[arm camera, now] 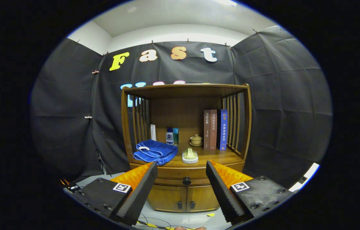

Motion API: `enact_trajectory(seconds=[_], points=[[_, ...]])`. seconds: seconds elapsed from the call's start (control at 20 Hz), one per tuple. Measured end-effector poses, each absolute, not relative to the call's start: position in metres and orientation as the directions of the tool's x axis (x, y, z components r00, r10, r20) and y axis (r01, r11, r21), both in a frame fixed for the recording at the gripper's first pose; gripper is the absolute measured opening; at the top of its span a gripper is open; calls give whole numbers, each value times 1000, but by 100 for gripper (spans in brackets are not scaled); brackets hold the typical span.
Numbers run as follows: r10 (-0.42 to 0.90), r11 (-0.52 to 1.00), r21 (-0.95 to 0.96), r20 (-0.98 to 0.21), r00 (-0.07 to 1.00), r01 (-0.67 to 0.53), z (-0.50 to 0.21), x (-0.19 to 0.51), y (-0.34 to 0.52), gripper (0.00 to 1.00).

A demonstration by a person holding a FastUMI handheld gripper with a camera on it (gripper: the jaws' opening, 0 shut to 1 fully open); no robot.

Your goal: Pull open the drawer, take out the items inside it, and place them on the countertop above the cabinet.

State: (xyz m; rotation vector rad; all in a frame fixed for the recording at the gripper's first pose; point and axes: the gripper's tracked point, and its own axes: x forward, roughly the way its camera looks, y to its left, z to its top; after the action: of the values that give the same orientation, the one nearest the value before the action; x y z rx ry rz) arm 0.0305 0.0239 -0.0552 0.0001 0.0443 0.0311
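Observation:
A wooden cabinet [186,127] stands ahead against the black cloth wall. Its drawer [173,179] is shut, with a dark round knob [186,181] on the front. The knob lies beyond my fingers, in line with the gap between them. My gripper [181,167] is open, some way short of the cabinet, with nothing between the fingers [141,188]. The countertop [205,156] above the drawer holds a folded blue towel [155,151] at its left and a pale green item on a small white dish [190,156] in the middle. The drawer's inside is hidden.
At the back of the countertop stand two small bottles [172,136], a lidded tea bowl [196,140] and three upright books [215,129]. Slatted side rails and a top board enclose that space. Two small doors [184,198] sit under the drawer. Cables lie on the pale floor below.

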Motion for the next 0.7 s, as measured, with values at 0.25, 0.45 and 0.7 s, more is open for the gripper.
enact_trajectory(seconds=[0.25,0.45,0.7], points=[[28,1000,-6,-37,999,-28,-53,28,20,98],[31,999,14,-29,999,-31,-50,27,16,98],[39,999,10,-35,999,-38,-54,27,17,98]])
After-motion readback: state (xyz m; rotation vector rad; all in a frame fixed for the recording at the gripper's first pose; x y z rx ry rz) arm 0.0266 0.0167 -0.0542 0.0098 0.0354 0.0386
